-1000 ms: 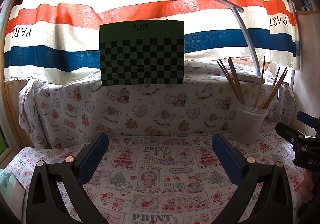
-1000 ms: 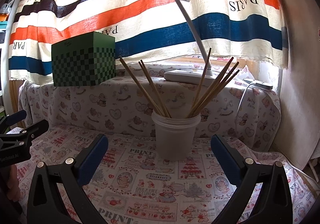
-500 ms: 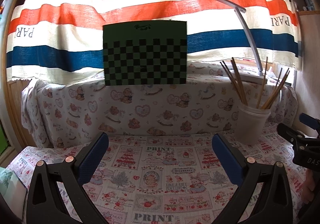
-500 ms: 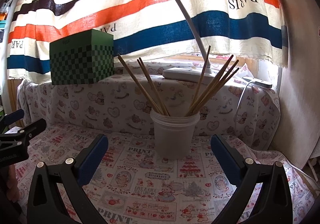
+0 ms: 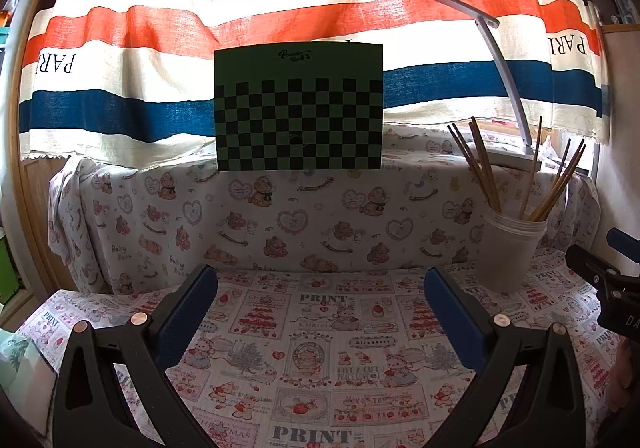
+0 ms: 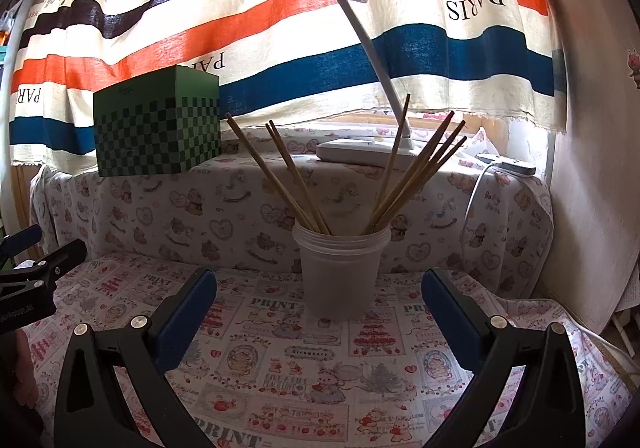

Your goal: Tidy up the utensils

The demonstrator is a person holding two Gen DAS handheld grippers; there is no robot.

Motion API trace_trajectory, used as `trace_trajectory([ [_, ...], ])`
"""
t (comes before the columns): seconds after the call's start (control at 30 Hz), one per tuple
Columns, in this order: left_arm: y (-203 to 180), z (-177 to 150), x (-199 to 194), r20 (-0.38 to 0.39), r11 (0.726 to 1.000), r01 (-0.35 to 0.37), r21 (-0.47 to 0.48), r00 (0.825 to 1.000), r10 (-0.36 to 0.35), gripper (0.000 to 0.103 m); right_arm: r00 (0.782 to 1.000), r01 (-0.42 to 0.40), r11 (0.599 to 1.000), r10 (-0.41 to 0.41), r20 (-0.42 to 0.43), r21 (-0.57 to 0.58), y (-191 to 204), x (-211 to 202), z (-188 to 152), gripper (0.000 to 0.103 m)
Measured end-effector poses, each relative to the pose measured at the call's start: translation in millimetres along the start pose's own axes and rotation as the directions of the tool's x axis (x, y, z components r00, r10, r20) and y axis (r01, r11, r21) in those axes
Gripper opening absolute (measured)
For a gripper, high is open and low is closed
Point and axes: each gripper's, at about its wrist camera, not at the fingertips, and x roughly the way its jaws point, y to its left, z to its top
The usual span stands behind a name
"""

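A translucent white cup [image 6: 340,272] stands on the printed tablecloth [image 6: 304,376] and holds several wooden chopsticks [image 6: 416,176] fanned out left and right. My right gripper [image 6: 318,292] is open just in front of the cup, nothing between its blue pads. In the left wrist view the same cup [image 5: 512,252] with its chopsticks [image 5: 484,164] sits at the right. My left gripper [image 5: 320,288] is open over bare cloth, well to the left of the cup. Each gripper shows at the edge of the other's view.
A green checkered box [image 5: 298,108] rests on a cloth-covered ledge [image 5: 280,208] behind the table. A white desk lamp [image 6: 360,150] stands on that ledge behind the cup. A striped curtain [image 5: 160,28] hangs at the back. A wall [image 6: 592,188] closes the right side.
Both views have tilted slightly, so the cup and box sit a little lower in frame. Both grippers stay open and empty; the chopsticks have not moved.
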Motion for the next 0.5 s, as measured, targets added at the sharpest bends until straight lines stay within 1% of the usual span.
trace_trajectory([
  [0.2, -2.6, 0.6, -1.3, 0.007, 1.0, 0.023, 0.007, 1.0, -0.023, 0.103, 1.0, 0.021, 1.0, -0.021, 0.003, 0.005, -1.1, -0.9, -0.2, 0.103],
  [0.27, -4.1, 0.8, -0.9, 0.006, 0.999, 0.031, 0.012, 1.0, -0.031, 0.103, 0.999, 0.044, 0.999, -0.044, 0.003, 0.009, -2.0, -2.1, -0.5, 0.103],
  [0.43, -7.7, 1.2, -1.1, 0.006, 0.997, 0.073, 0.026, 0.997, -0.073, 0.103, 0.999, 0.053, 0.998, -0.052, -0.006, 0.041, -11.5, -6.7, -2.1, 0.103],
  [0.5, -7.9, 1.3, -1.5, 0.008, 0.997, 0.069, 0.025, 0.998, -0.069, 0.102, 0.999, 0.051, 0.997, -0.05, -0.014, 0.052, -17.1, -11.8, -3.7, 0.103],
])
